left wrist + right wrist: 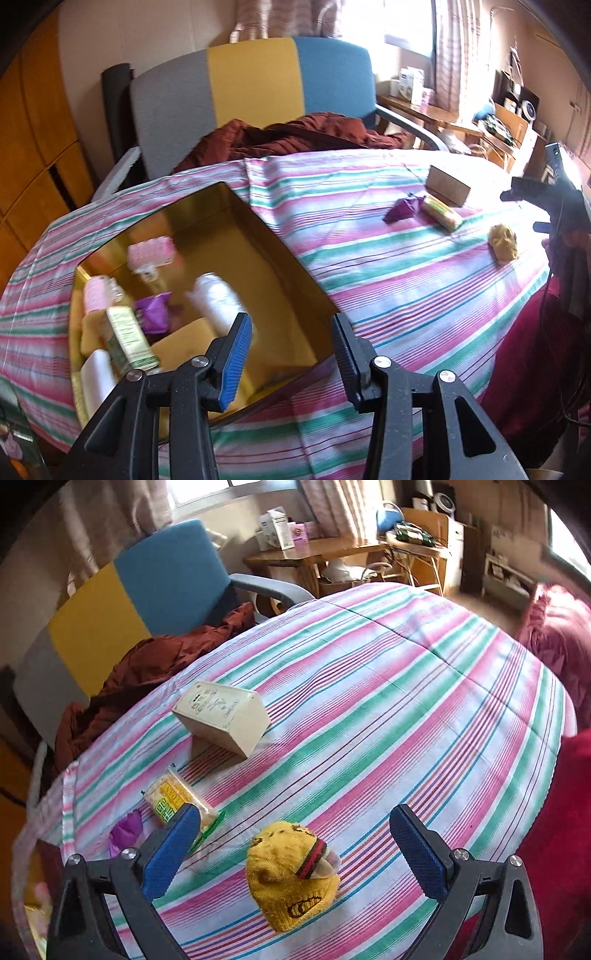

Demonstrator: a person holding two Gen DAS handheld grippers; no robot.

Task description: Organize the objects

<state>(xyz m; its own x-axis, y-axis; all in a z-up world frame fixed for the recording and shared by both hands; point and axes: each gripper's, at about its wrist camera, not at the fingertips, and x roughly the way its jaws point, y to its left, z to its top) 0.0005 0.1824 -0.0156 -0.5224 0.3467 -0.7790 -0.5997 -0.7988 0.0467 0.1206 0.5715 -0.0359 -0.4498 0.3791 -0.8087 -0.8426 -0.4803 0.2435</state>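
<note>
A gold box (284,273) lies open on the striped tablecloth, holding a pink packet (151,253), a white roll (218,299), a purple pouch (155,312) and a green carton (127,339). My left gripper (291,347) hangs open over the box's near right corner, empty. On the cloth farther right lie a beige box (221,716), a yellow snack pack (177,801), a purple wrapper (125,830) and a rolled yellow sock (291,875). My right gripper (295,845) is open, with the sock between its fingers but not clamped. The right gripper (546,195) also shows in the left wrist view.
A grey, yellow and blue chair (255,81) with a rust-red garment (295,136) stands behind the table. A wooden desk (314,554) with boxes is by the window. A red cloth (561,635) lies beyond the table's right edge. Striped tablecloth (406,686) spreads wide to the right.
</note>
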